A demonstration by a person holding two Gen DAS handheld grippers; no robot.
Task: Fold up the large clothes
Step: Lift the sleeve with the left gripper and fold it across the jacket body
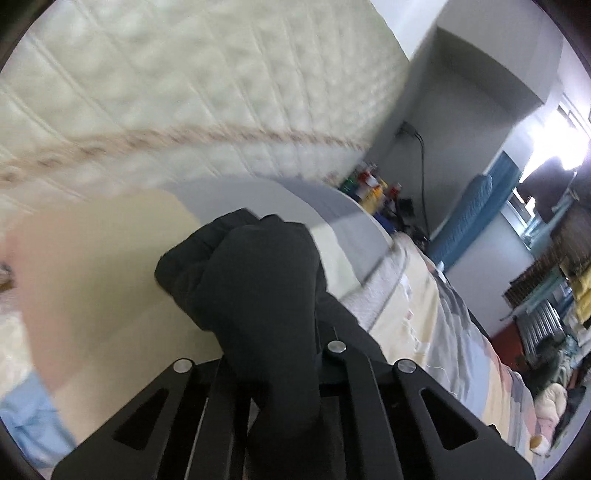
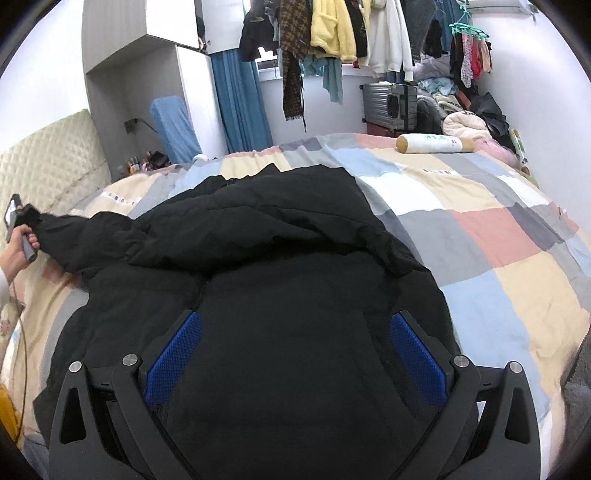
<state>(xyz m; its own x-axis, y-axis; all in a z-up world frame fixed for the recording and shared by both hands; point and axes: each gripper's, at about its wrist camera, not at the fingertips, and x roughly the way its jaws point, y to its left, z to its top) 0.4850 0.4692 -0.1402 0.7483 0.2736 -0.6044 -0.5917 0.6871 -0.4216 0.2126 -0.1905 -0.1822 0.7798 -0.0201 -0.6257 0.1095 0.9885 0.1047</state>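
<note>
A big black padded jacket (image 2: pixel 258 240) lies spread on the bed, with one sleeve (image 2: pixel 92 236) pulled out to the left. My left gripper (image 1: pixel 273 354) is shut on that sleeve's cuff (image 1: pixel 251 266), and the dark cloth bunches up between and over its fingers, hiding the tips. The right wrist view shows this gripper (image 2: pixel 22 218) at the far left, held in a hand (image 2: pixel 14 254) and raised off the bed near the headboard. My right gripper (image 2: pixel 295 332) hovers open over the jacket's body, its blue pads (image 2: pixel 173 358) wide apart with nothing pinched.
The bed carries a patchwork quilt (image 2: pixel 480 229) and a quilted cream headboard (image 1: pixel 184 92). A bolster pillow (image 2: pixel 432 143) lies at the far side. Beyond it stand a suitcase (image 2: pixel 389 105), heaped laundry and hanging clothes (image 2: pixel 332 33). Bottles (image 1: pixel 373 184) crowd a bedside surface.
</note>
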